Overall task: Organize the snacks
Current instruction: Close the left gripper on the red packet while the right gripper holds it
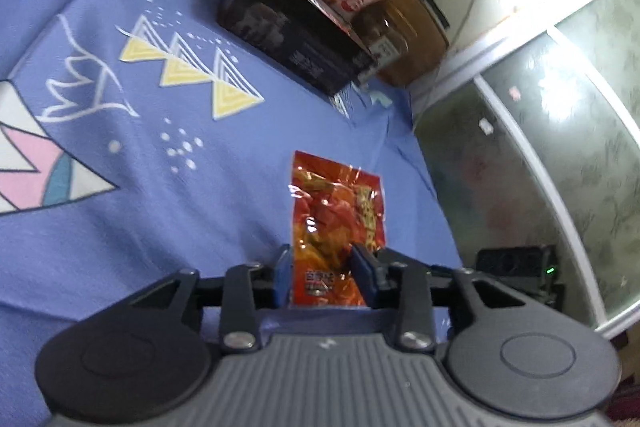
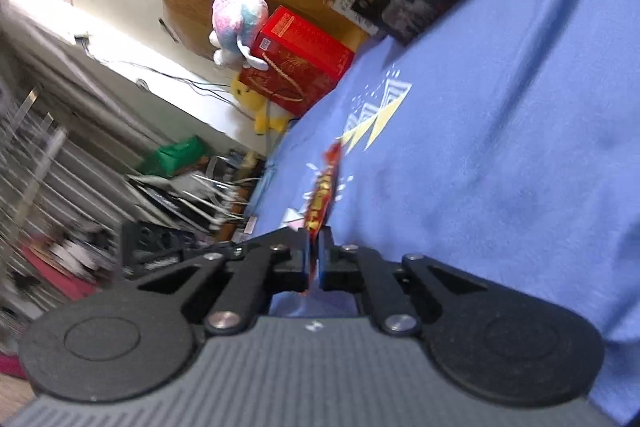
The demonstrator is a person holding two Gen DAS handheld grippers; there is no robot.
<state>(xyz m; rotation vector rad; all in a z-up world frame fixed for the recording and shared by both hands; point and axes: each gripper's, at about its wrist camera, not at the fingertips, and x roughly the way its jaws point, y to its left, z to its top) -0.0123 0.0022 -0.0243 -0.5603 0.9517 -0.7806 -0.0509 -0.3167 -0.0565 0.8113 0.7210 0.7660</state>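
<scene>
The red snack packet (image 1: 336, 223) lies on the blue bedsheet (image 1: 168, 187), near the pile of snack boxes (image 1: 296, 27); carry it there gripped by its edge, held level; the left tongs (image 1: 322, 277) stand partly spread around its near end; the right tongs (image 2: 319, 251) pinch a thin red packet (image 2: 324, 187) edge-on.

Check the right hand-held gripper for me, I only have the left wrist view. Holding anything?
Observer: Yes. The right hand-held gripper is shut on a thin red snack packet, seen edge-on.
Operator: What's past the sheet edge on that side?
Observer: A pink-and-blue plush toy leaning against a red box.
</scene>
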